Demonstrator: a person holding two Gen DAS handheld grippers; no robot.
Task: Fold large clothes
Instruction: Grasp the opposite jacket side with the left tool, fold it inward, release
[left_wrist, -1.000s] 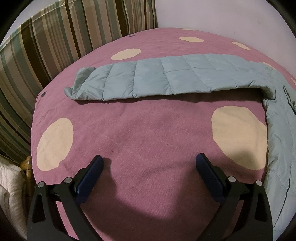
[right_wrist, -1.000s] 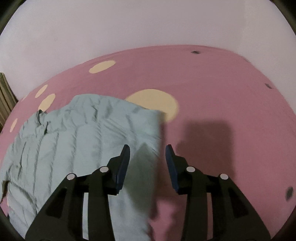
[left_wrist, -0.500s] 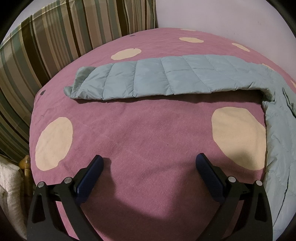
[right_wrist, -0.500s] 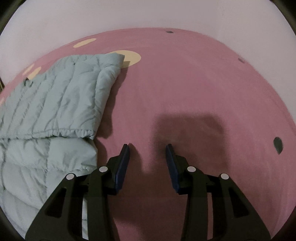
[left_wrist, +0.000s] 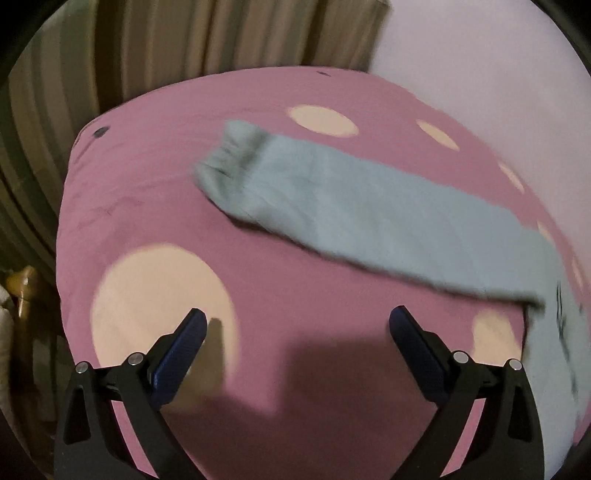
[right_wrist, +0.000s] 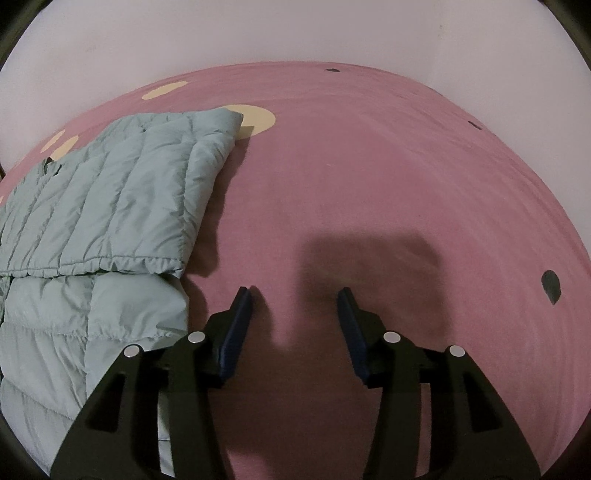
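Note:
A pale blue-green quilted puffer jacket lies flat on a pink bedspread with cream dots. In the left wrist view its long sleeve (left_wrist: 369, 206) stretches across the bed, cuff at upper left, image blurred. My left gripper (left_wrist: 297, 325) is open and empty, above bare bedspread (left_wrist: 155, 206) short of the sleeve. In the right wrist view the jacket body (right_wrist: 103, 221) lies at left with one side folded over it. My right gripper (right_wrist: 295, 299) is open and empty over bare bedspread (right_wrist: 388, 177), just right of the jacket's edge.
A striped curtain (left_wrist: 147, 55) hangs behind the bed on the left. A pale wall (right_wrist: 295, 33) runs behind the bed. A wooden post (left_wrist: 22, 284) stands at the bed's left edge.
My left gripper has swung left and closer, so the sleeve now runs diagonally and looks blurred. My right gripper let the folded jacket side drop, drew off it to the right, and opened wider.

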